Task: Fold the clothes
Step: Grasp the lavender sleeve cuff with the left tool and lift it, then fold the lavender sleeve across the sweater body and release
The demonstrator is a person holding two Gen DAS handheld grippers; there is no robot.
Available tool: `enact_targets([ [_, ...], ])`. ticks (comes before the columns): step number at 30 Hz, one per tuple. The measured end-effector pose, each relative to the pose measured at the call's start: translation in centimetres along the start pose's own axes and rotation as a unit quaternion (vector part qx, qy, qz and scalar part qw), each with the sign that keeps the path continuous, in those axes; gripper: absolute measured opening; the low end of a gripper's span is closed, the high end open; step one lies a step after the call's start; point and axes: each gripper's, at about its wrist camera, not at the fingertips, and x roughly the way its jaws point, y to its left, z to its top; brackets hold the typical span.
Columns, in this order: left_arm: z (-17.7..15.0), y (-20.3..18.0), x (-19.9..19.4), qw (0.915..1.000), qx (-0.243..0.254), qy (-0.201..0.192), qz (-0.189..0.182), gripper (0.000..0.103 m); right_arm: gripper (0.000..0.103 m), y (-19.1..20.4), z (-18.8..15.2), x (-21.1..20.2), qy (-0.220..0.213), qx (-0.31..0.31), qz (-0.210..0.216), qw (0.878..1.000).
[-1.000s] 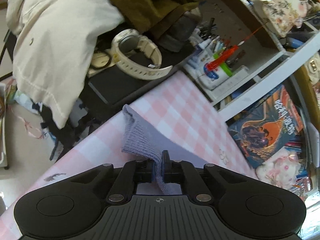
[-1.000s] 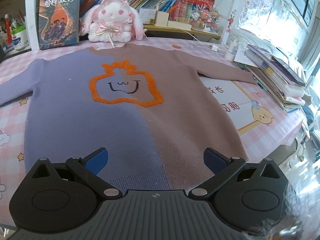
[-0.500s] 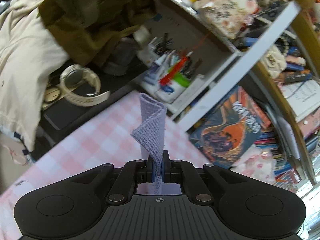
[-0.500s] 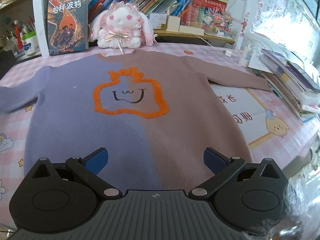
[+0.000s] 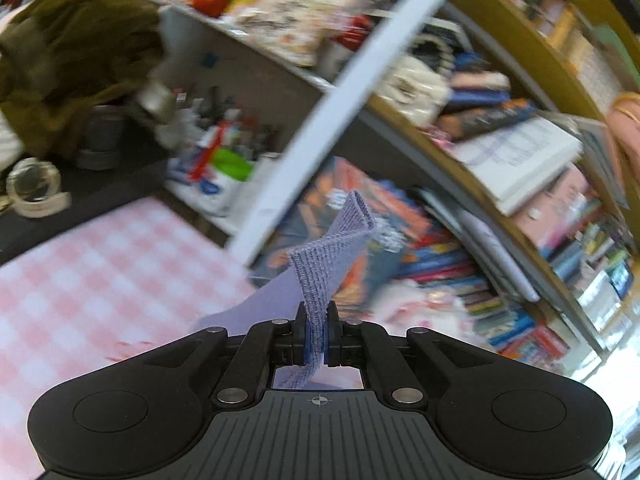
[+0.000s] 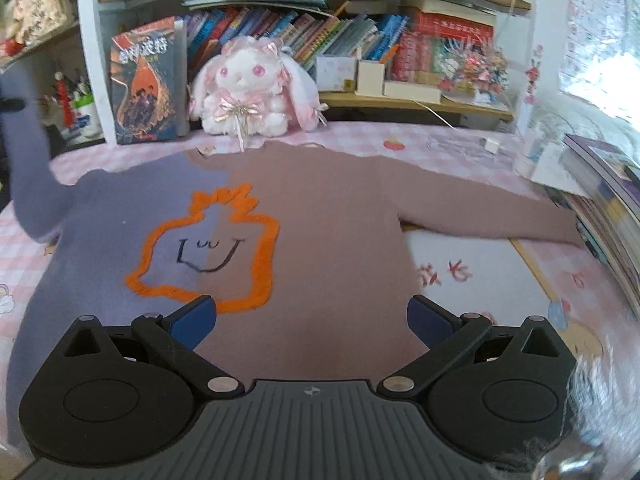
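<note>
- Left gripper (image 5: pixel 316 338) is clamped on the ribbed cuff (image 5: pixel 332 264) of the sweater's purple sleeve (image 6: pixel 28 168); the cuff stands up folded between the closed jaws, above the pink checked tablecloth (image 5: pixel 100 264).
- Right gripper (image 6: pixel 312 320) hangs with its jaws spread wide and nothing between them, over the lower part of the sweater (image 6: pixel 320 240).
- Sweater lies flat across the tabletop, purple half toward the left edge, brown half toward the right, an orange-outlined face in the middle.
- Brown sleeve (image 6: pixel 480 220) stretches flat toward the right edge.
- Purple sleeve rises off the tabletop at the left edge.
- Plush rabbit (image 6: pixel 248 88) sits at the far edge beside an upright book (image 6: pixel 148 88), just beyond the collar.
</note>
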Motion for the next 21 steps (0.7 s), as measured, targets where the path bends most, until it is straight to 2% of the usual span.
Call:
enact_targets([
  [8, -4.4, -8.0, 2.3, 0.9987, 0.042, 0.024, -0.017, 0.004, 0.103, -4.5, 0.2, 0.5, 0.000, -0.019, 0.046, 0.999],
  [17, -9.4, -12.8, 4.9, 0.9944, 0.082, 0.066, -0.004, 0.004, 0.103, -7.2, -0.1, 0.6, 0.008, -0.015, 0.070, 0.997],
  [21, -11.5, -14.8, 5.7, 0.9896, 0.117, 0.084, -0.001, 0.004, 0.103, -7.9, -0.1, 0.7, 0.010, -0.010, 0.075, 0.997],
])
